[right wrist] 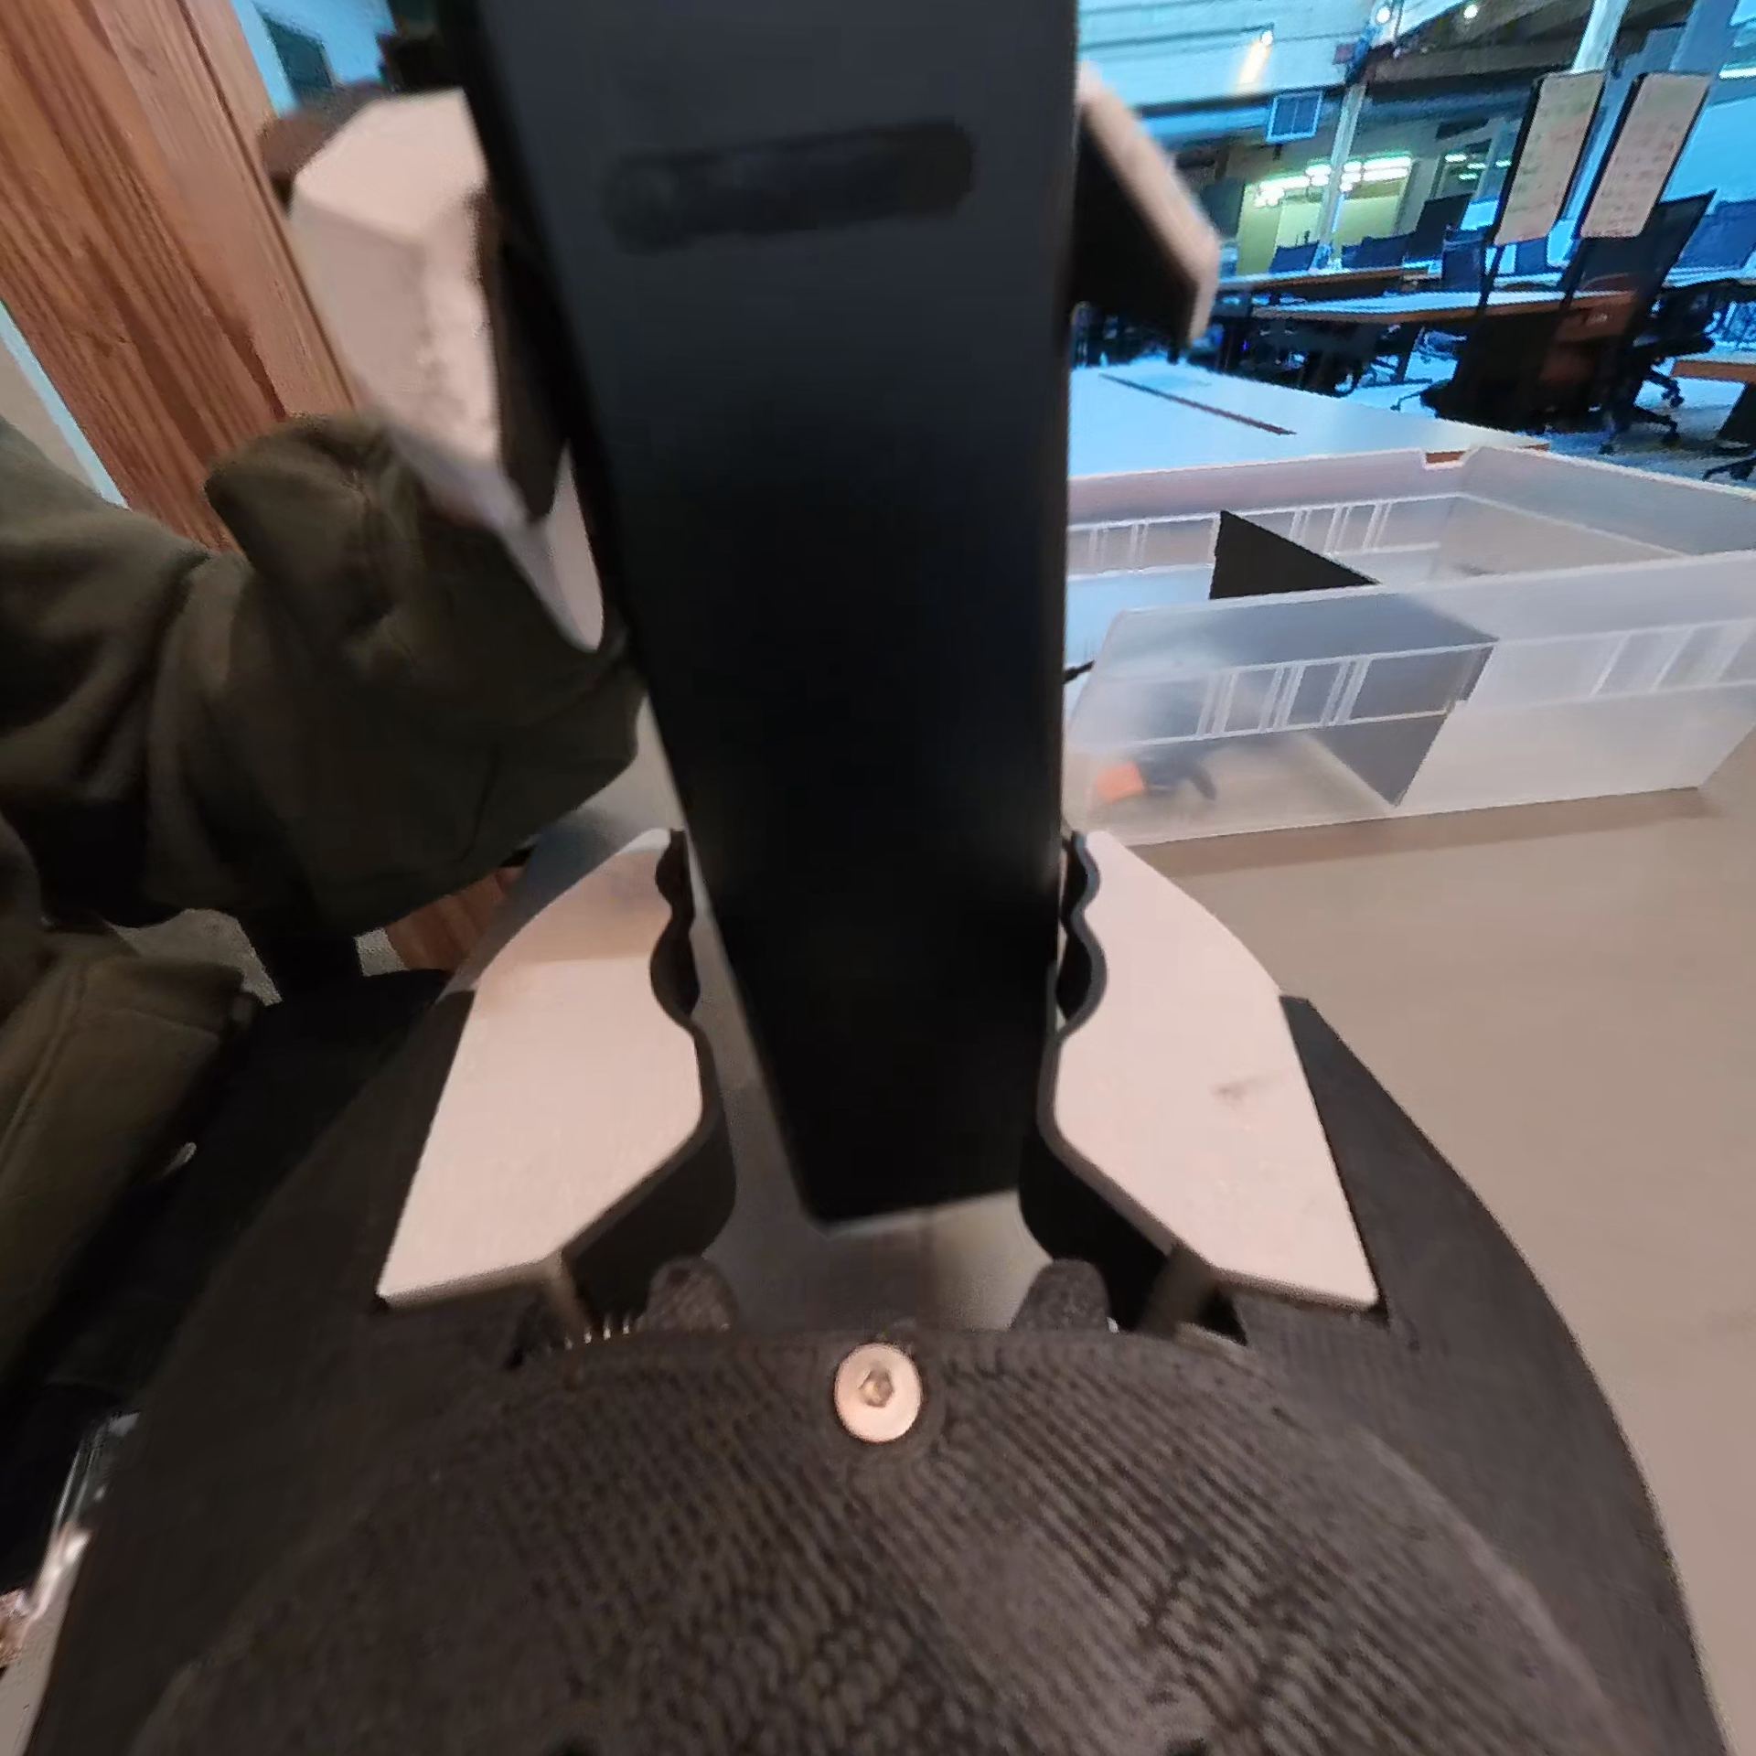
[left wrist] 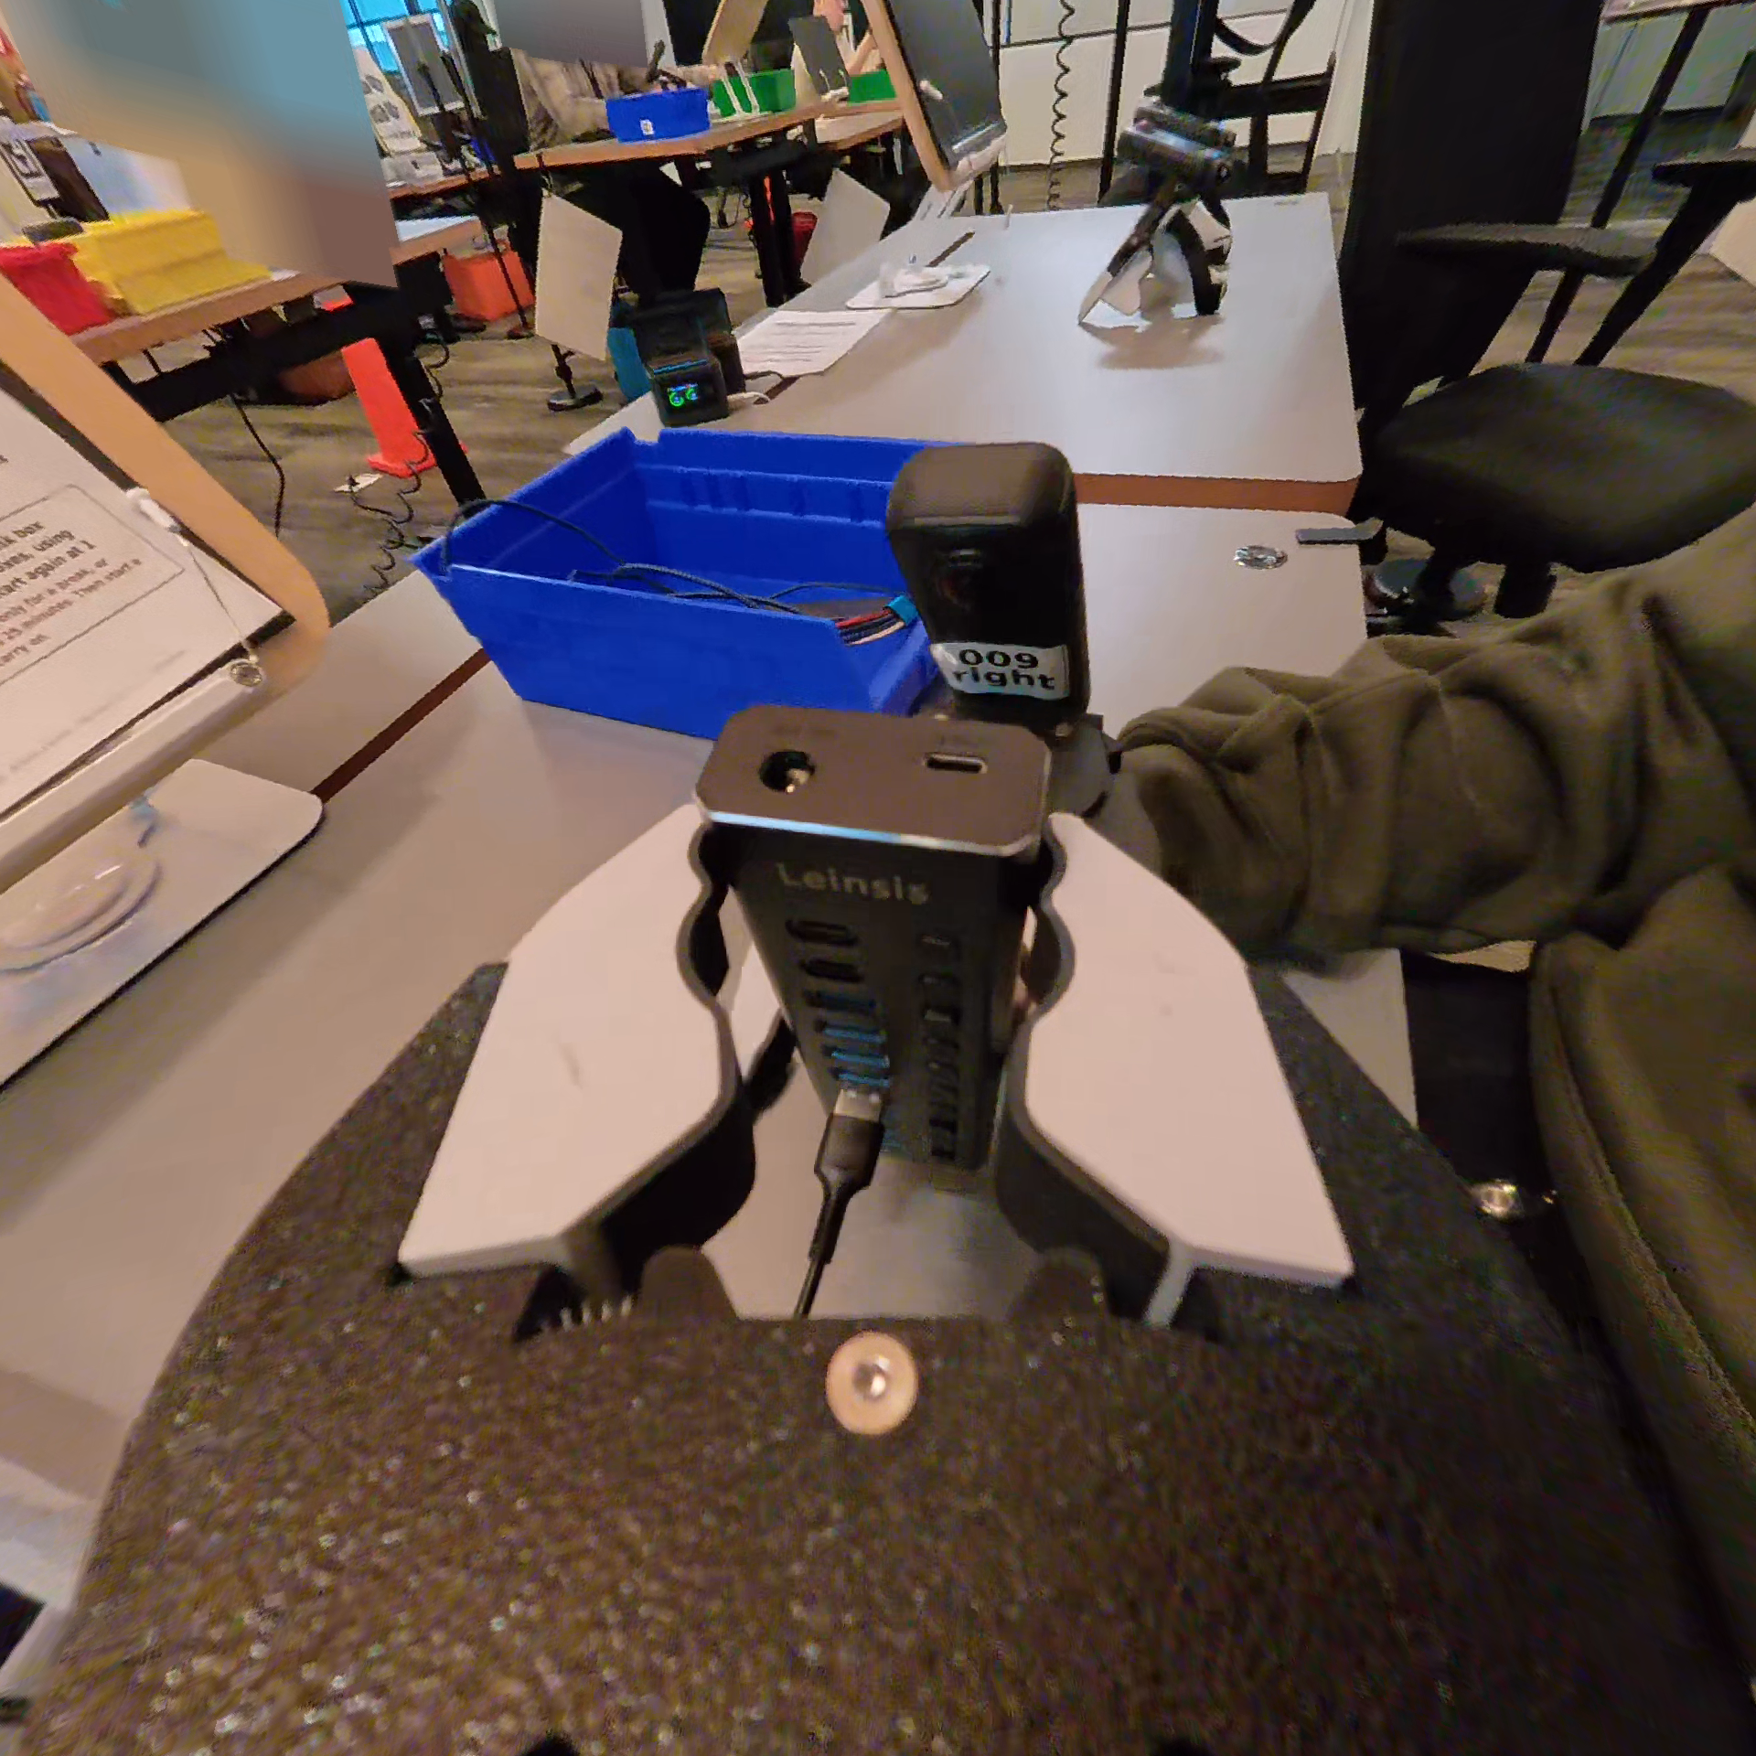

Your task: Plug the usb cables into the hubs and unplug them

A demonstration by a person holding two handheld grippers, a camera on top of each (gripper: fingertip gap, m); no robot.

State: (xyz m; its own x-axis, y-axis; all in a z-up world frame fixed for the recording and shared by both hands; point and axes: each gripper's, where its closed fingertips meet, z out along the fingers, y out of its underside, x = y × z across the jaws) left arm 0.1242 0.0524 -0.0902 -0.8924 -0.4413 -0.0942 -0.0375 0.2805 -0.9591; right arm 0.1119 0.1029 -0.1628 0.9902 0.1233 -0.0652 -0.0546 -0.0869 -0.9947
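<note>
A black USB hub (left wrist: pixel 879 988) stands upright between my left gripper's (left wrist: pixel 869 912) fingers, which are shut on its sides. A black USB cable plug (left wrist: pixel 849 1135) sits in one of its lower blue ports, and its cord runs down toward the gripper. The right gripper's black camera (left wrist: pixel 988 580) and a person's green sleeve (left wrist: pixel 1378 808) show behind the hub. In the right wrist view the hub's plain back (right wrist: pixel 855 665) fills the middle, and my right gripper (right wrist: pixel 874 912) is shut on it lower down. The left gripper's fingers (right wrist: pixel 399 266) clasp the hub's far end.
A blue bin (left wrist: pixel 665 656) with dark cables (left wrist: pixel 684 580) stands on the grey table (left wrist: pixel 428 903) behind the hub. A tablet stand (left wrist: pixel 143 722) is at the left. A clear plastic bin (right wrist: pixel 1568 684) stands at the right. A black office chair (left wrist: pixel 1558 456) is beyond the table edge. Some 9 cm of space lies between my two pairs of fingers.
</note>
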